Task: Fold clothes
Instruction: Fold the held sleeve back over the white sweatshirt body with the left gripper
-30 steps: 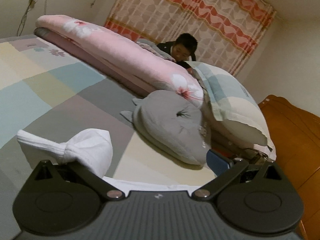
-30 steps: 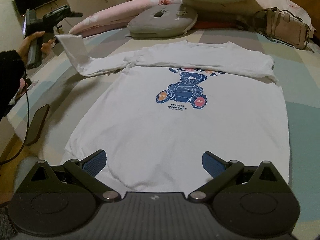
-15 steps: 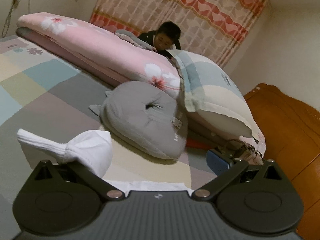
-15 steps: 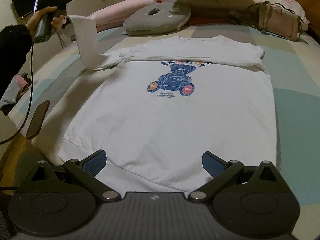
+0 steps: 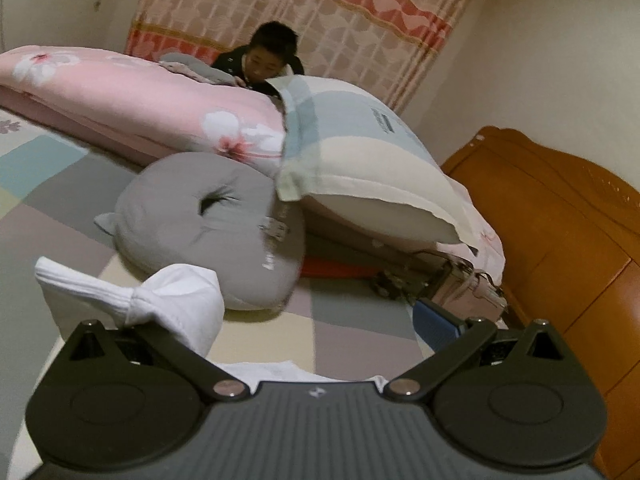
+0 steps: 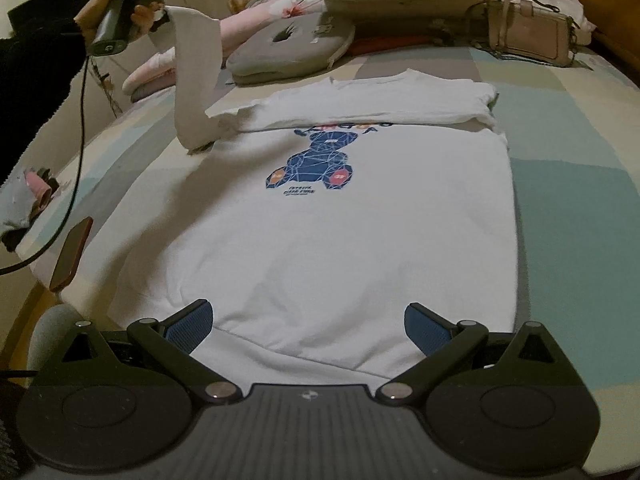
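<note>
Sweatshirt (image 6: 340,232) first — where does it lie?

— Chest up on the patchwork bed (image 6: 580,184), bear print showing, hem nearest the right gripper (image 6: 308,326). One sleeve lies folded across the chest below the collar. The other sleeve (image 6: 196,76) is lifted off the bed.

— Held by what?

— The left gripper (image 5: 280,316). Its cuff (image 5: 136,300) is bunched against one finger, yet the jaws look wide apart, so I cannot tell whether it is clamped or only snagged.

— And the right one?

— Jaws spread wide, empty, hovering over the hem.

— What could go wrong?

— If that hold is only a snag, the sleeve may drop short and land crumpled. Pulling across with nothing pinning the body could drag the shoulder and disturb the folded sleeve. The grey cushion (image 6: 288,46) also sits near the collar
</note>
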`<state>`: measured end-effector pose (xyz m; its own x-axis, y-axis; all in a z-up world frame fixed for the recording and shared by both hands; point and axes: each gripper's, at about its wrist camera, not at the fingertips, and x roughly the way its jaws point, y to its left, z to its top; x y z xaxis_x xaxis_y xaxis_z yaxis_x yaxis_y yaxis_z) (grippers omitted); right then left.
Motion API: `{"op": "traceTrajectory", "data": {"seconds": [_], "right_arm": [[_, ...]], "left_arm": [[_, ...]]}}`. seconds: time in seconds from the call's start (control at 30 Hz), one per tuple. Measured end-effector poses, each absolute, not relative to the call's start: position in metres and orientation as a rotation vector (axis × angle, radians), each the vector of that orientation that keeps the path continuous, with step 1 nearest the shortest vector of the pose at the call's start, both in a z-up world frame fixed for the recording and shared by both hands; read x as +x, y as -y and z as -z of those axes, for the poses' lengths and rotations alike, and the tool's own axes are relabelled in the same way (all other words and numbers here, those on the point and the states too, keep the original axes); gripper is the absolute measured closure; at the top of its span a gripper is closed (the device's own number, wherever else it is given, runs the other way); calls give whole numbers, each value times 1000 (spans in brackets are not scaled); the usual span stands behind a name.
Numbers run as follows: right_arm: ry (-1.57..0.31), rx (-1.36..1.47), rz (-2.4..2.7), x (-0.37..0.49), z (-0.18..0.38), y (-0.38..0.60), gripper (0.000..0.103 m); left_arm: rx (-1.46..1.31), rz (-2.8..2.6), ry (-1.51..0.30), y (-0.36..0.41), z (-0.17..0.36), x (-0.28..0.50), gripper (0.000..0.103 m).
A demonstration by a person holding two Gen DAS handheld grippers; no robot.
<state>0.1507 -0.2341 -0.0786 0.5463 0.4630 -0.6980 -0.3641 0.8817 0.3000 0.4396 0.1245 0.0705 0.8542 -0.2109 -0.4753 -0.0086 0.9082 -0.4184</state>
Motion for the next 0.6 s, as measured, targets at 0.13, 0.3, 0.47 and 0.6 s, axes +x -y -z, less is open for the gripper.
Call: {"op": "traceTrajectory", "data": {"seconds": [0.13, 0.3, 0.47, 0.6], "right_arm": [[-857, 142, -486, 150, 80, 243, 0], [-853, 169, -477, 150, 83, 253, 0], [-851, 187, -477, 151, 86, 260, 0], [-853, 198, -476, 151, 89, 263, 0]], "left_arm": [[-398, 131, -553, -97, -70, 450, 1], [-366, 157, -570, -63, -68, 464, 1], [-326, 177, -583, -31, -64, 476, 1], [-287, 194, -596, -7, -58, 486, 1]]}}
